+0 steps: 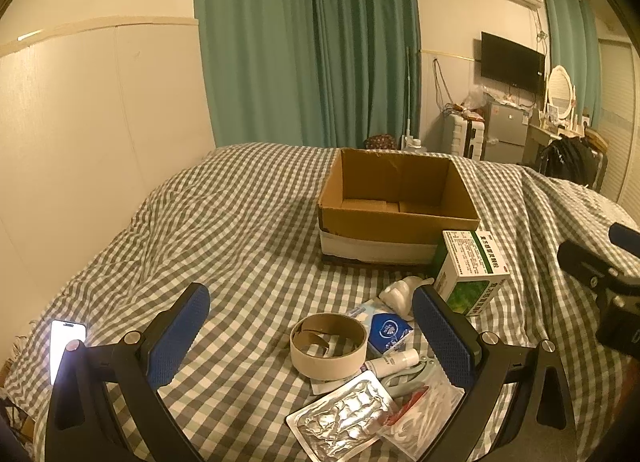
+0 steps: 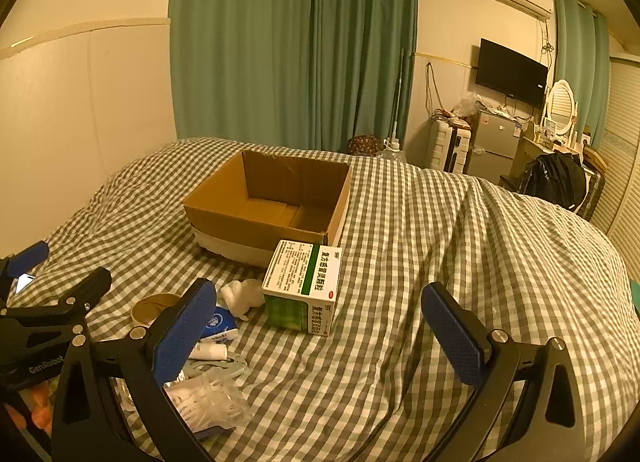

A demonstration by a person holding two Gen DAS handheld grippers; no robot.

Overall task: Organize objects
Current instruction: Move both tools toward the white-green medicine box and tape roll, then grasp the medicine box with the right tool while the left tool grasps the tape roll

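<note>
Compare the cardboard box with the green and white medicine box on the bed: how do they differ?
The cardboard box is plain brown, open-topped and empty; the medicine box is printed green and white, and closed. The cardboard box is clearly larger. Both rest on the checked bedcover, close together.

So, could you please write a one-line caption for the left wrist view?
Open left hand-held gripper above a tape roll and small clutter on a checked bedspread, empty cardboard box beyond.

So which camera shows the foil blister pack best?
The left wrist view: the foil blister pack lies whole and close between the open claw's fingers. In the right wrist view it is almost fully hidden behind that claw's left finger; only a sliver may show.
</note>
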